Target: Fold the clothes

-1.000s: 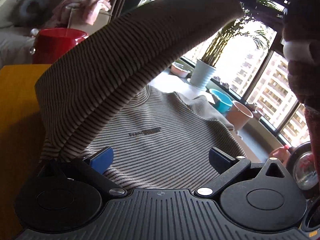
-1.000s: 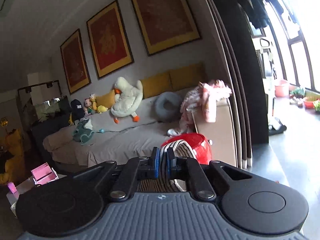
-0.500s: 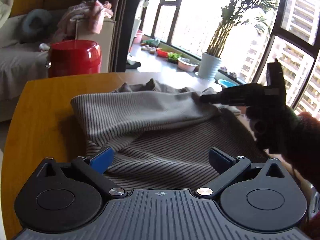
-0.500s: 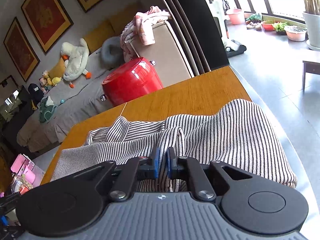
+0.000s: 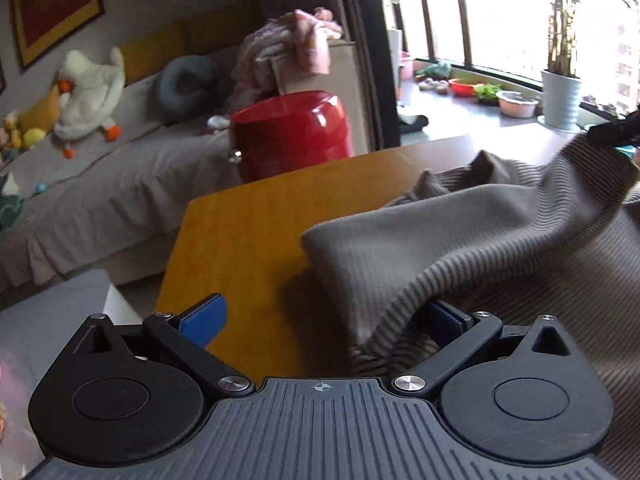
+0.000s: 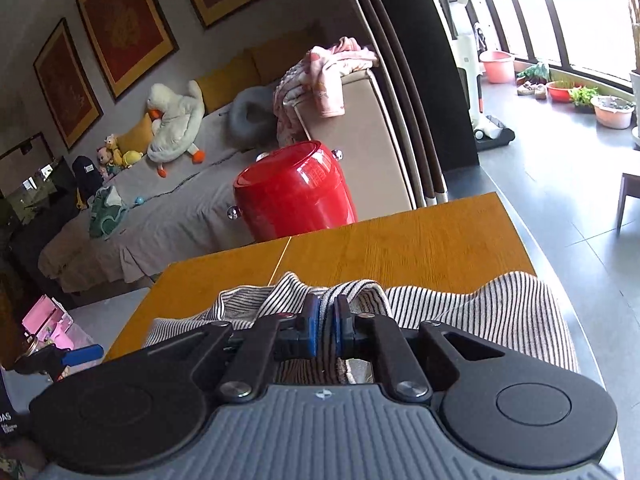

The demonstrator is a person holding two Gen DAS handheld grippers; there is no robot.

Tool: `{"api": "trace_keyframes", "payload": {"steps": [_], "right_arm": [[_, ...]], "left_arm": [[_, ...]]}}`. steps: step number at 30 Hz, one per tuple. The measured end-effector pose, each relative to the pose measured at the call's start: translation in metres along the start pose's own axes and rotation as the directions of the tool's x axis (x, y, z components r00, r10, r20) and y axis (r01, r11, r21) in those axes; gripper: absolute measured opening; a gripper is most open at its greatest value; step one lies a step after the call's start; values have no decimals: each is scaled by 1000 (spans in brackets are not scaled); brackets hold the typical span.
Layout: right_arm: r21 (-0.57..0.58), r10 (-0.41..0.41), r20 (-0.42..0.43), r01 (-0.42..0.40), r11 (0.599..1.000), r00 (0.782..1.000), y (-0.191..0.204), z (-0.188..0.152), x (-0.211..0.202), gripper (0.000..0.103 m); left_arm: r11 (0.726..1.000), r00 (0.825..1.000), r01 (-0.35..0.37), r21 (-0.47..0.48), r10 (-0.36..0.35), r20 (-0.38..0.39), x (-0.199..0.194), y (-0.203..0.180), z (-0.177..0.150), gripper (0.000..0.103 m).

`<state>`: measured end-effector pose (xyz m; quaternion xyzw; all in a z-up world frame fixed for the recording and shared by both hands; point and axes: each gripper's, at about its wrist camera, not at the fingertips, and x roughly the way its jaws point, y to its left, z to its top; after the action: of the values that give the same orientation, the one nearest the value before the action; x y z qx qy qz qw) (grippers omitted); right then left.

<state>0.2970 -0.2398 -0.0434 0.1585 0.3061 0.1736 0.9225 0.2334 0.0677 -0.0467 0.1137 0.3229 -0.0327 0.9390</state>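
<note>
Grey-brown, finely striped knit sweater, lying rumpled on the orange-yellow wooden table, one fold doubled over toward the table's left edge; its full outline is cut off at the right and bottom of the left wrist view. Right gripper, blue pads nearly together, pinching a bunched ridge of the striped fabric and raising it slightly off the table. Left gripper, jaws wide apart: its left blue pad stands over bare wood, while its right pad is half buried under a drooping fold, so contact there cannot be judged; nothing is clamped. Beyond the table's far edge, a glossy red cylindrical bin; behind it, a grey-covered sofa bearing a white plush duck.
</note>
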Motion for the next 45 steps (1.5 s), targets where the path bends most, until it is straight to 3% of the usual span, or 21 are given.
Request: {"api": "trace_keyframes", "payload": {"steps": [3,5,8,11,13,17,20,24,27,29,36,39,42,43,45], "right_arm": [[25,-4,-36,5,1000,999,-5,-11,15,8],[25,-15,-51,16,1000,999,-7,-17,20,8],[9,-22,-47,23,1000,999,-6,-20,16,8],[-7,-30,-43,30,1000,999,-6,-23,13,8],[-17,-35,-41,34,999,999,-5,-25,10,8],[-48,-47,-33,46,998,998,-4,-32,2,8],[-74,-61,-31,58,996,998,-4,-38,-3,8],[-83,-55,-31,53,995,998,-5,-42,-1,9],[-76,-46,-29,44,996,999,-7,-42,1,10],[-69,-41,-29,39,997,999,-9,-42,1,10],[-111,-52,-4,51,993,999,4,-32,3,8],[-115,-23,41,27,993,999,9,-14,2,8],[-132,-44,72,53,990,996,9,4,3,8],[-137,-70,67,78,988,995,8,6,5,8],[-144,-107,35,111,983,994,4,4,7,9]], "left_arm": [[999,999,-28,-20,27,-19,-4,18,-6,103],[1000,1000,-8,-28,8,-13,-11,23,-9,103],[988,990,139,-67,-137,34,-28,30,-6,103],[936,945,319,-148,-304,118,-36,39,10,103],[910,927,369,-190,-346,143,-27,40,24,103],[931,944,328,-156,-318,88,13,31,45,101],[950,949,313,-12,-313,36,40,17,53,84],[933,940,342,113,-339,-41,63,5,54,77],[935,950,314,164,-307,-66,69,-3,53,67],[936,952,306,173,-299,-63,69,-4,55,59],[958,980,200,204,-193,-52,66,5,53,60],[972,989,150,182,-146,-36,56,19,50,63],[985,995,98,144,-99,-2,39,35,46,61],[988,994,103,118,-105,13,31,39,45,61],[982,982,186,39,-187,36,11,49,40,65]]}}
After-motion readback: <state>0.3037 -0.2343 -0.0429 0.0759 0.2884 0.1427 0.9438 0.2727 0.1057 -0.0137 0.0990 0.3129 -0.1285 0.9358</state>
